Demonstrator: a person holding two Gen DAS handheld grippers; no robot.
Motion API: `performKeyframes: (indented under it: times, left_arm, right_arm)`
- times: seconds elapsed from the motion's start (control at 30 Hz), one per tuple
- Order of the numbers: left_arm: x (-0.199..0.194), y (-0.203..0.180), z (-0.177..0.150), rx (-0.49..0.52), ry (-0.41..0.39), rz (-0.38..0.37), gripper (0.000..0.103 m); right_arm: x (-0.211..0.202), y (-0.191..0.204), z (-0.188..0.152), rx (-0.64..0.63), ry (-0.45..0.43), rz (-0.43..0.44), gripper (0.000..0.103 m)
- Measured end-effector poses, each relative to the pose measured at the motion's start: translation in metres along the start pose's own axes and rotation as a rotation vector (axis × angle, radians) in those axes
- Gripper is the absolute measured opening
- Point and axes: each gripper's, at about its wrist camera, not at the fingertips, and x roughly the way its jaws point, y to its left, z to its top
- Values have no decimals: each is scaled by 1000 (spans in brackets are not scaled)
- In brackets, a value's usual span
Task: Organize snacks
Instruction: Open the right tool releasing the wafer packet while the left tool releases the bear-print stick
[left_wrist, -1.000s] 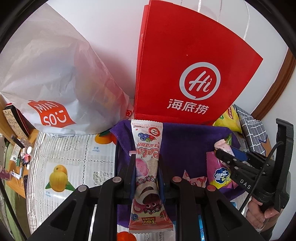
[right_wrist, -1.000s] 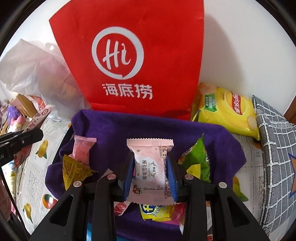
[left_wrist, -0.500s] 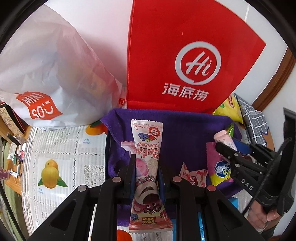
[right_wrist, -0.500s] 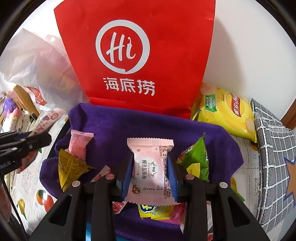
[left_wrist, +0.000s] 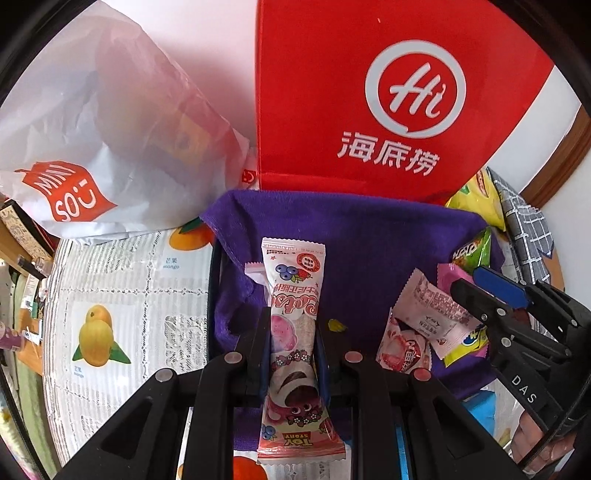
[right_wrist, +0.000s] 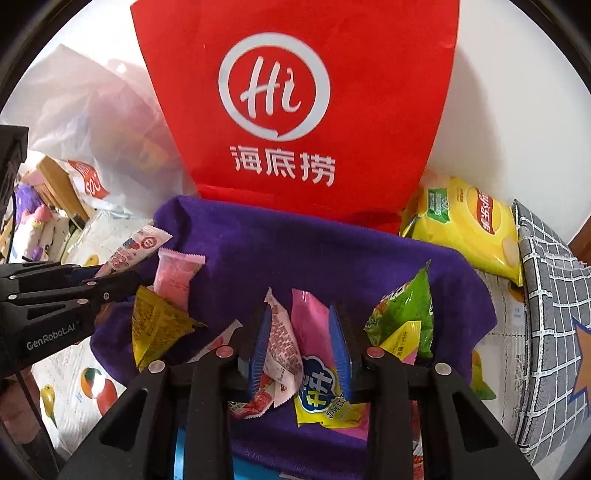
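Because the long pink film-wrapped snack bar is light, soft and slick, it is best taken across its narrow waist. The left claw is clamped on it there, with both ends overhanging, above the near edge of the purple cloth-lined basket. The pink-and-white square packet is equally light and crushable, and its glossy film pivots easily under a narrow grip, so a hold across the full width is preferable. It sits between the pads of the right claw, low over loose snacks in the basket. Beyond the basket stands a red paper carrier bag, on the fruit-print tabletop. Compared with a second ago, the square packet, previously flat and face-on across the pads, now stands skewed against the left pad. The right claw has just closed slightly further on it, and the grip looks marginal. The left claw's hold is unchanged, and the basket appears nearer in its view.
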Motion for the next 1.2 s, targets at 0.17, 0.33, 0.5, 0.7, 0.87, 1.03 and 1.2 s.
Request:
performKeyframes:
  times: [0.17,0.33,0.5,0.7,0.87,1.03,1.2]
  left_arm:
    - [8,-4,-1,10,25,4,19]
    - [15,-3,-2,0,64,-28,19]
    - [21,-7,-3,8,82,-15,20]
    - [21,-12,-5,27,83,-15,22]
    - [22,-9,-4,17,89,-18,22]
    - [21,-9,-4,18,92,-21,22]
    - [20,-9,-3,25,95,-35,25]
  right_arm:
    - [-3,-1,0,-8,-2,-7,32]
    - [-1,-9,1,16,9,-13,32]
    - [-3,-15,3,28,6,-23,32]
    - [-2,-17,3,27,15,-39,32]
    - [0,-18,3,22,28,-55,32]
    - [1,-19,2,16,31,-60,32]
    - [0,-15,2,1,26,-67,32]
